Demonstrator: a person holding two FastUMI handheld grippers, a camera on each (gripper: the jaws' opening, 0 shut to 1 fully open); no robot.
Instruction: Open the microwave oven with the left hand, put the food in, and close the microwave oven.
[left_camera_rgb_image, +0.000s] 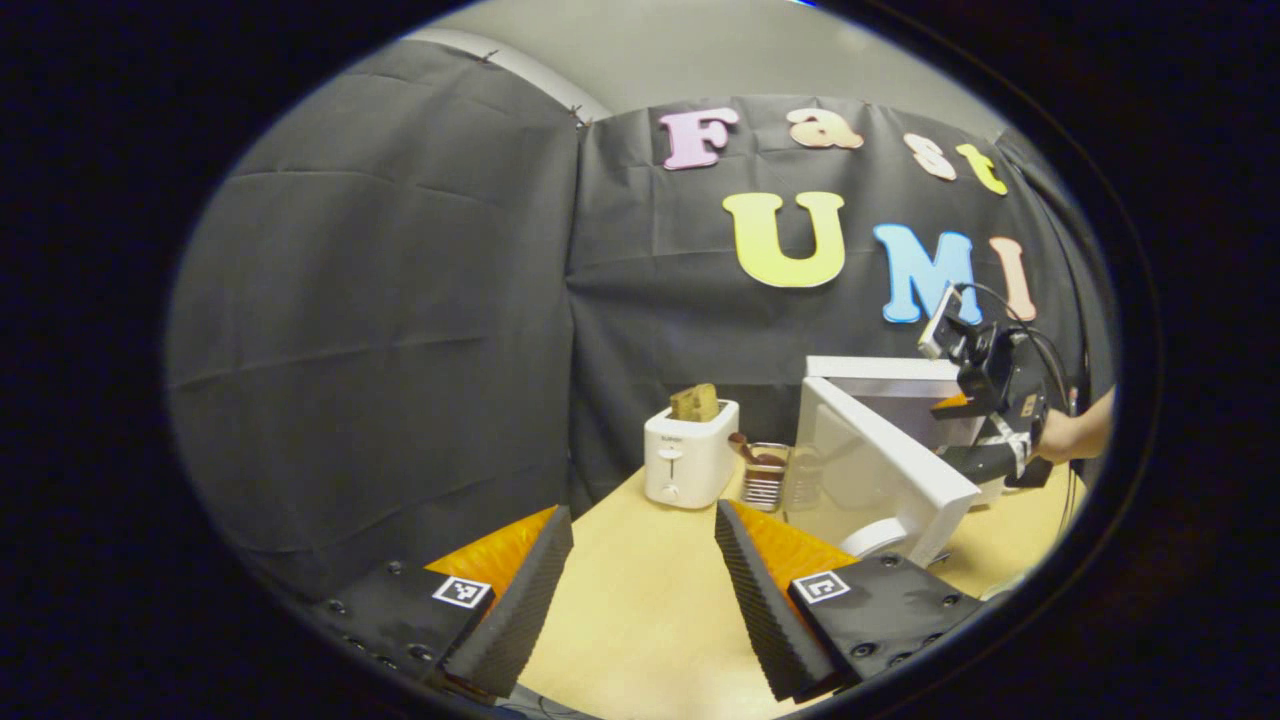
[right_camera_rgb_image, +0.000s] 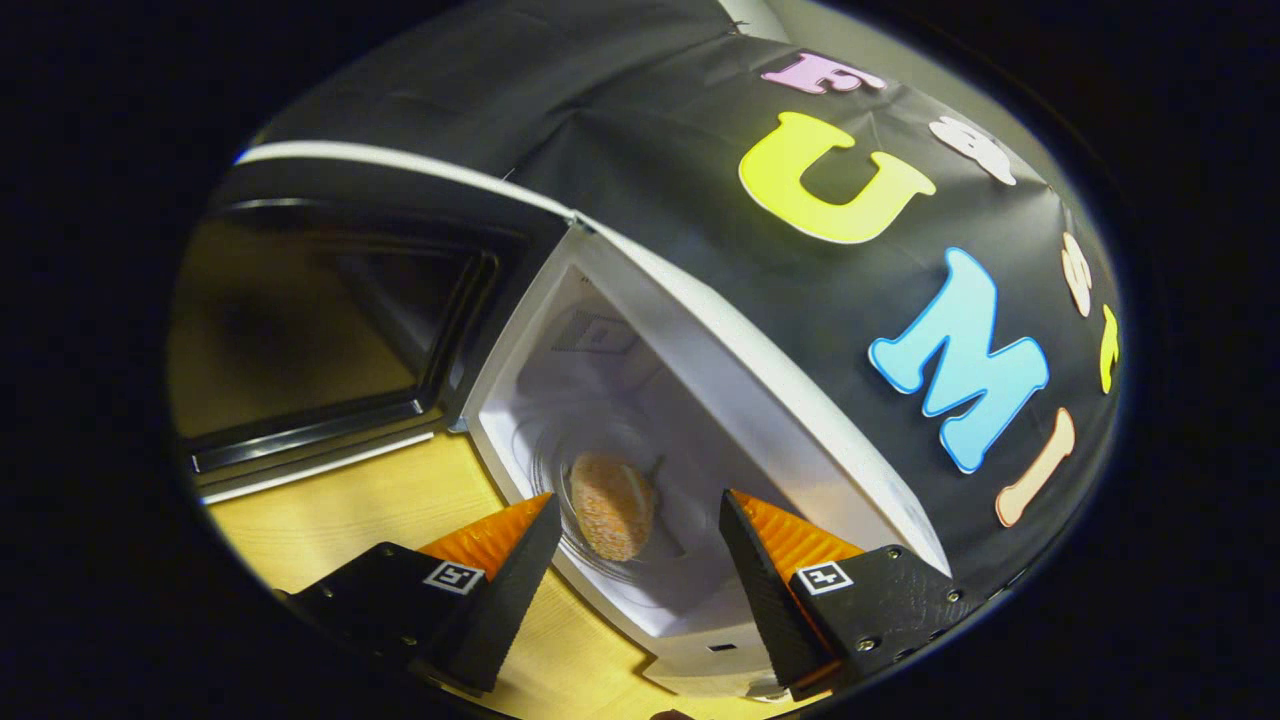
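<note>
**Food inside the open microwave, both tongs empty**

Left gripper view: the left tongs (left_camera_rgb_image: 643, 585) stand wide apart over the wooden surface (left_camera_rgb_image: 640, 610), holding nothing. At about 2 o'clock sits the white microwave (left_camera_rgb_image: 880, 375) with its door (left_camera_rgb_image: 885, 460) swung out toward the camera. The right tongs (left_camera_rgb_image: 985, 462), in a person's hand (left_camera_rgb_image: 1070, 435), reach in at the oven's opening. A white toaster (left_camera_rgb_image: 690, 455) with a slice in its slot stands at 12 o'clock, a small rack just beside it.

Right gripper view: the right tongs (right_camera_rgb_image: 635, 570) gape open and grip nothing. Between them at 12 o'clock lies the food (right_camera_rgb_image: 612, 505) — a round, crumbed piece, possibly a bun — on the glass turntable inside the microwave (right_camera_rgb_image: 700, 400). The open door (right_camera_rgb_image: 330, 330) lies at 10 o'clock.
</note>
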